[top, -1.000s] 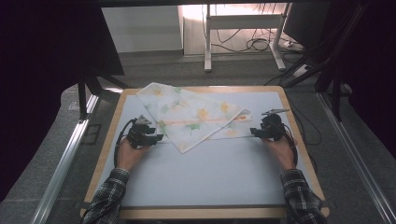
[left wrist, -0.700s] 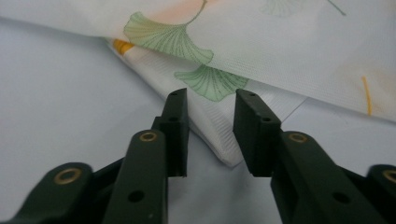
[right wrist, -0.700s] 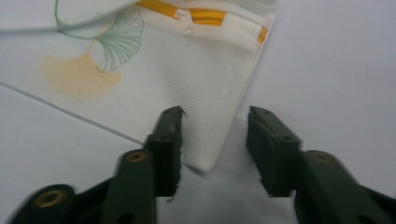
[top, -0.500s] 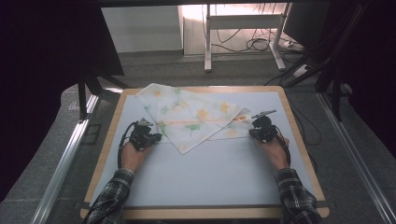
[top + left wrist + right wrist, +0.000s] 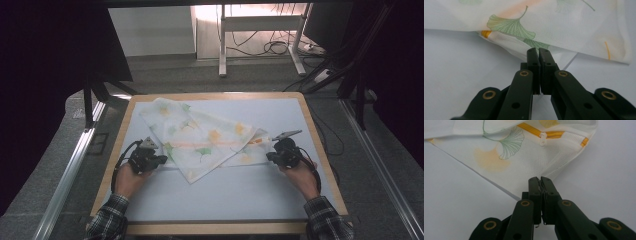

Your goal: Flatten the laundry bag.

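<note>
White mesh cloth printed with green and yellow leaves lies folded and crumpled on the pale table, toward its far left part. Left of the cloth, the left gripper is clenched on the cloth's near left edge; its jaws have just been closing, with fabric between them. Right of the cloth, the right gripper is clamped on a corner, just below the cloth's yellow zip, after the same closing.

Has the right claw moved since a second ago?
Yes. In the high view the right claw has slid inward, away from the table's right rim, and now pinches the cloth at its right edge.
</note>
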{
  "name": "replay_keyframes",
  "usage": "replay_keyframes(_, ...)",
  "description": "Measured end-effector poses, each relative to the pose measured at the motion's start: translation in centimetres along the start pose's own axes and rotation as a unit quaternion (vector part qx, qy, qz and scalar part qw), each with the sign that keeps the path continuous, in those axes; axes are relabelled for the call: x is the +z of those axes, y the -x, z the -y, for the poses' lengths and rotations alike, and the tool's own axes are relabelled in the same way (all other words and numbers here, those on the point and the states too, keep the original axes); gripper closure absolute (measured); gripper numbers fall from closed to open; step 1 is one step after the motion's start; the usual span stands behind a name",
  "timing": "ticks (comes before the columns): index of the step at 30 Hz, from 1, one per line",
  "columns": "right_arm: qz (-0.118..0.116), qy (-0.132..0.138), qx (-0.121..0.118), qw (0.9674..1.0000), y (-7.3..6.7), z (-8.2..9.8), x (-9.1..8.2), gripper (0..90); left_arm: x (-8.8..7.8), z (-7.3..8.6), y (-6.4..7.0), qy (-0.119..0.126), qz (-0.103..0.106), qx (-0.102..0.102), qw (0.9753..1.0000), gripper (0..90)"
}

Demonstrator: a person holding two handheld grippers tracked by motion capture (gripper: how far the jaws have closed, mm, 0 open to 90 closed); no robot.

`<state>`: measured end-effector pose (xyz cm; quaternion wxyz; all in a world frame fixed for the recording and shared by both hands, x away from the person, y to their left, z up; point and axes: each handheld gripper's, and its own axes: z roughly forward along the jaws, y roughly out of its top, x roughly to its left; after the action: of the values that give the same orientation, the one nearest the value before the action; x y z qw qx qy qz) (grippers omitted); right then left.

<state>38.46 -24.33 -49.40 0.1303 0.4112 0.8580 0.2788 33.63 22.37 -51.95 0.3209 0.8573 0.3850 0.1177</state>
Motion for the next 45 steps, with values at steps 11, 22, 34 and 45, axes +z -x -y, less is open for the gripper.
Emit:
replay_keyframes(11, -0.038, -0.003, -0.025, 0.9989, -3.1, 5.4, -4.2, 86.4, -2.4, 3.0, 4.3, -0.015, 0.018, 0.024, 0.9995, 87.9)
replay_keyframes(22, -0.029, 0.039, -0.017, 0.9987, -2.5, 6.1, -5.7, 60.9, -3.4, 4.1, 4.5, 0.024, -0.020, 0.017, 0.9994, 53.1)
replay_keyframes(34, -0.112, 0.065, -0.085, 0.9879, -8.1, 1.7, -2.9, 43.3, -4.3, 6.1, 2.8, 0.058, -0.038, -0.033, 0.9971, 24.3)
replay_keyframes(45, -0.178, 0.031, -0.183, 0.9664, -16.2, -0.4, 1.9, 38.7, -4.0, 6.1, 2.9, 0.046, -0.040, -0.020, 0.9980, 22.1)
